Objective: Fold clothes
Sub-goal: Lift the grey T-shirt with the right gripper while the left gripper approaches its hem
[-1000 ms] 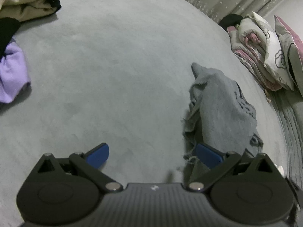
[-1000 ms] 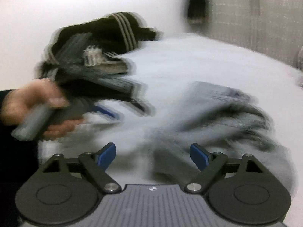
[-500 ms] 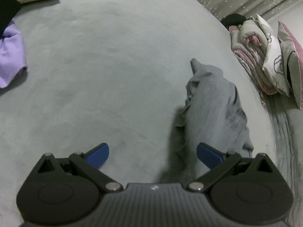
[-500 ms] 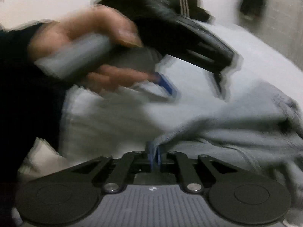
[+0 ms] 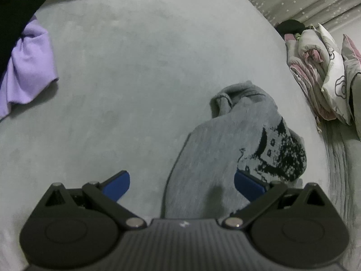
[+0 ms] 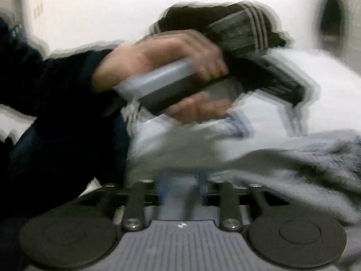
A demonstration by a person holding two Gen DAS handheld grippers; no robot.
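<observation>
A grey garment with a black print (image 5: 227,158) lies rumpled on the grey bed (image 5: 135,67). It runs down under my left gripper (image 5: 182,186), which hovers open above it. One blue pad is over bare bed and the other is over the cloth. The right wrist view is blurred. In it my right gripper (image 6: 181,184) sits at the same garment's (image 6: 304,158) near edge. Its jaws are opening and stand partly apart, with pale cloth lying loosely between them. A person's hand (image 6: 171,56) holds the left gripper's handle just beyond.
A lilac garment (image 5: 24,67) and dark clothes (image 5: 18,6) lie at the bed's left. Folded floral bedding and pillows (image 5: 320,67) are stacked at the right edge, with a curtain behind. A dark striped garment (image 6: 225,18) is heaped past the hand.
The right gripper went from wide open to shut on the grey garment's edge, and its jaws have now parted again. The garment was dragged nearer and spread flatter, which bared its print.
</observation>
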